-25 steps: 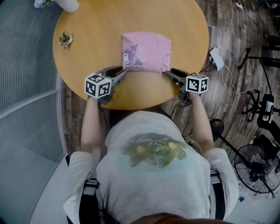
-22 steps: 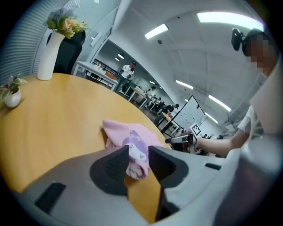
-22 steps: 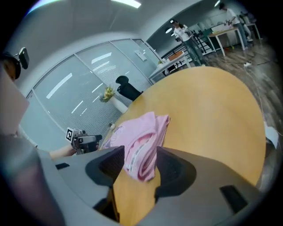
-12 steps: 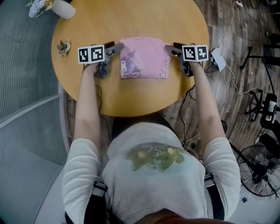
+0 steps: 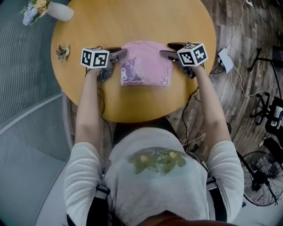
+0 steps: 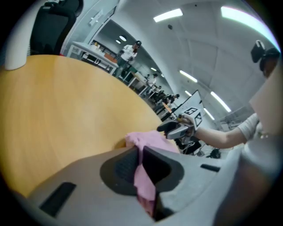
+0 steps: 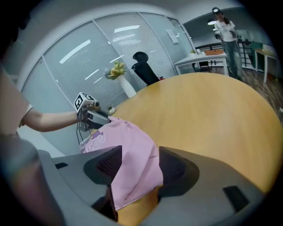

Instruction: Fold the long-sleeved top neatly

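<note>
1. The long-sleeved top (image 5: 148, 62) is pink with a printed figure on its left part. It lies folded into a compact rectangle near the middle of the round wooden surface (image 5: 132, 101), between the two grippers.
2. The left gripper (image 5: 119, 54) is at the top's left edge, slanting down toward the cloth. Its jaws have just been closing and are now nearly together, pinching a fold of the pink fabric between the pads. A strip of cloth hangs down through the narrow slot between them.
3. The right gripper (image 5: 164, 54) is at the top's right edge and also slants downward. Its jaws have just been opening and stand spread wide. A soft hump of pink cloth lies between them, with a gap to one pad, so nothing is clamped.
4. The grippers point inward at each other across the garment, with their marker cubes on the outer sides.
5. A white vase (image 5: 59, 12) with flowers stands at the far left rim of the surface. A small ornament (image 5: 62, 51) sits just beyond the left gripper's cube, well apart from the top.
6. On the wooden floor to the right lie white cables and a white block (image 5: 224, 59), and a fan (image 5: 261, 178) stands nearer the person.
</note>
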`<control>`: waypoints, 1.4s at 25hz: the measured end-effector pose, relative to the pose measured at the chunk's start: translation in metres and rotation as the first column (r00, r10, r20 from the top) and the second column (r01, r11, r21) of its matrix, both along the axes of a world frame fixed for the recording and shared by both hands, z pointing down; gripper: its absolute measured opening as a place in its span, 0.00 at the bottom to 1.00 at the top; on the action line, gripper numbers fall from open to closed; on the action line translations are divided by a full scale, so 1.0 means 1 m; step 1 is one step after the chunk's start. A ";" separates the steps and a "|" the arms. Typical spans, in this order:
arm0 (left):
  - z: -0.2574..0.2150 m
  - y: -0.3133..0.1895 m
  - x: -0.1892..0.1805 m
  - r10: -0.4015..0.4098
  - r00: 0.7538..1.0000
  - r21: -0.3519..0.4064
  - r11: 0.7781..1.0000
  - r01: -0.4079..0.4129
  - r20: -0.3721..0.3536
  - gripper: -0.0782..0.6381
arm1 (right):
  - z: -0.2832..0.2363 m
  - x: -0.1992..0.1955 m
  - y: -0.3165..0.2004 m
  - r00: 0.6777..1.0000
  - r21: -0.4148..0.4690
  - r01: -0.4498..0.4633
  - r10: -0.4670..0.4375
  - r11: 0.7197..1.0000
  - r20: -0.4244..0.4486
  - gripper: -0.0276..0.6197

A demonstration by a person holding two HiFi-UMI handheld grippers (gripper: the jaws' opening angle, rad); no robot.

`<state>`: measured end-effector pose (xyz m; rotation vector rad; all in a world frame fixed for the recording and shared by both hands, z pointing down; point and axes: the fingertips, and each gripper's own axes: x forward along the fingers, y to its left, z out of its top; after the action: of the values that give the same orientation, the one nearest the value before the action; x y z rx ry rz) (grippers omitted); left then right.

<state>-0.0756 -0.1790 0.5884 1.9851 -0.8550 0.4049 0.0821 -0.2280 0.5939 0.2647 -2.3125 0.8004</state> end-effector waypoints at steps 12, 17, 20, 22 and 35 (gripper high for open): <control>-0.097 0.082 0.086 0.401 0.915 0.299 0.869 -0.394 0.041 0.15 | -0.018 -0.019 0.032 0.792 0.289 0.611 -0.568 0.737 -0.225 0.45; -0.114 0.083 0.092 0.475 0.878 0.296 0.832 -0.470 0.057 0.15 | -0.023 -0.033 0.034 0.670 0.249 0.742 -0.698 0.622 -0.253 0.45; -0.110 0.085 0.087 0.494 0.867 0.284 0.824 -0.491 0.065 0.15 | -0.007 -0.039 0.038 0.620 0.163 0.783 -0.736 0.600 -0.271 0.45; -0.109 0.088 0.086 0.493 0.868 0.284 0.825 -0.489 0.063 0.15 | -0.005 -0.034 0.041 0.632 0.098 0.770 -0.734 0.630 -0.251 0.44; -0.188 0.068 0.036 0.224 0.962 0.549 0.790 -0.273 0.156 0.15 | -0.163 -0.006 0.041 0.874 0.503 0.486 -0.399 0.715 -0.279 0.15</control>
<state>-0.0396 -0.1106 0.4005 2.6746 -0.8286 0.4166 0.0763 -0.1866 0.4305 0.0041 -2.2729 -0.1584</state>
